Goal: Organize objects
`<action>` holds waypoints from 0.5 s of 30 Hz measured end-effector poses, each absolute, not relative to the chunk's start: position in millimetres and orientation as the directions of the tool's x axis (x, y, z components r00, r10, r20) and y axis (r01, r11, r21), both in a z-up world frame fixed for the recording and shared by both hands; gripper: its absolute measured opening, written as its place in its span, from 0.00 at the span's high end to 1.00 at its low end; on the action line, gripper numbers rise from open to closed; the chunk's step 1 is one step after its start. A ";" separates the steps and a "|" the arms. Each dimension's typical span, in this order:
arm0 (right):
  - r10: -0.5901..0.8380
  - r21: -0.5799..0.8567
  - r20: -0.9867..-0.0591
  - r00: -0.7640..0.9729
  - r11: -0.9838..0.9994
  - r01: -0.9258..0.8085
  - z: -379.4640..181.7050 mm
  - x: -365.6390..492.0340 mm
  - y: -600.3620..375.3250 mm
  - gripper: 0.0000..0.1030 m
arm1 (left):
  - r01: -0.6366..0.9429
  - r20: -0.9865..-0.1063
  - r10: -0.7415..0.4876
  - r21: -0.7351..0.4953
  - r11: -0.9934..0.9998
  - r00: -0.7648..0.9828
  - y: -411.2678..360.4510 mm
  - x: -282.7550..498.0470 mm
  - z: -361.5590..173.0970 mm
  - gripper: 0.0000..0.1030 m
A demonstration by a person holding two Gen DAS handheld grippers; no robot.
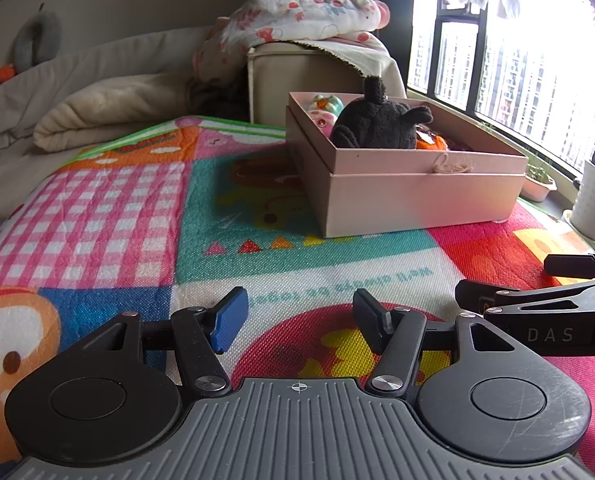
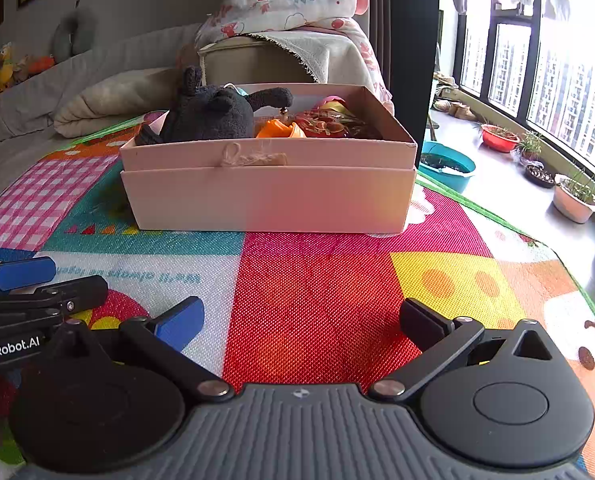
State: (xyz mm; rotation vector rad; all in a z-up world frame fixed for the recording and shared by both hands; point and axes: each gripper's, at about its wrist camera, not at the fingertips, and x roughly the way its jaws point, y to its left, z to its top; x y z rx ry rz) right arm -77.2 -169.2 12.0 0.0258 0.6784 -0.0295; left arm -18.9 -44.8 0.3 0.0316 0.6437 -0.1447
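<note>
A pink cardboard box [image 1: 417, 196] [image 2: 269, 196] stands on the colourful play mat [image 1: 137, 208] [image 2: 317, 280]. Inside it lie a dark grey plush toy [image 1: 377, 120] [image 2: 213, 114], a small pink and teal toy [image 1: 323, 110], an orange item [image 2: 277, 129] and a red patterned item [image 2: 333, 124]. My left gripper [image 1: 299, 320] is open and empty, low over the mat, short of the box. My right gripper [image 2: 301, 324] is open and empty, also short of the box. Each gripper shows at the edge of the other's view: the right [image 1: 509, 292], the left [image 2: 49, 280].
A folded cream blanket [image 1: 109, 116] and a beige footstool draped with floral cloth [image 1: 297, 32] lie behind the mat. Plant pots [image 2: 575, 200] and a teal basin [image 2: 449, 166] stand along the window at the right, beyond the mat's edge.
</note>
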 end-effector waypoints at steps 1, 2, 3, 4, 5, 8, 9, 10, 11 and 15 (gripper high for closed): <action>-0.019 0.014 -0.628 0.778 0.999 0.036 11.9 -77.2 -169.3 0.00 | 0.144 -0.600 -0.125 -0.015 0.989 0.790 -44.7 -18.9 0.3 0.37; -0.018 0.015 -0.628 0.778 0.999 0.036 11.8 -77.2 -169.4 0.00 | 0.144 -0.600 -0.124 -0.015 0.989 0.790 -44.8 -18.9 0.3 0.37; -0.018 0.015 -0.627 0.779 0.999 0.036 12.1 -77.3 -169.3 0.00 | 0.144 -0.600 -0.124 -0.014 0.989 0.790 -44.8 -18.8 0.3 0.37; -0.019 0.015 -0.627 0.778 0.999 0.036 11.9 -77.1 -169.1 0.00 | 0.144 -0.600 -0.123 -0.013 0.989 0.790 -44.7 -18.7 0.3 0.37; -0.019 0.015 -0.627 0.778 0.999 0.036 12.1 -77.0 -168.8 0.00 | 0.144 -0.600 -0.123 -0.014 0.989 0.790 -44.7 -18.7 0.3 0.37; -0.019 0.014 -0.627 0.778 0.999 0.036 12.0 -77.1 -168.8 0.00 | 0.144 -0.600 -0.124 -0.014 0.990 0.790 -44.8 -18.7 0.3 0.37; -0.019 0.014 -0.627 0.778 0.999 0.036 11.9 -77.3 -169.1 0.00 | 0.144 -0.600 -0.123 -0.014 0.990 0.790 -44.8 -18.9 0.3 0.37; -0.019 0.014 -0.627 0.778 0.999 0.036 11.7 -77.3 -169.1 0.00 | 0.144 -0.600 -0.123 -0.013 0.990 0.790 -44.9 -18.9 0.4 0.37; -0.019 0.014 -0.627 0.778 0.999 0.036 11.8 -77.3 -168.9 0.00 | 0.144 -0.600 -0.122 -0.012 0.990 0.791 -44.8 -18.9 0.4 0.37; -0.019 0.015 -0.627 0.779 0.999 0.036 11.9 -77.2 -168.8 0.00 | 0.143 -0.600 -0.124 -0.016 0.990 0.790 -44.7 -18.5 0.4 0.37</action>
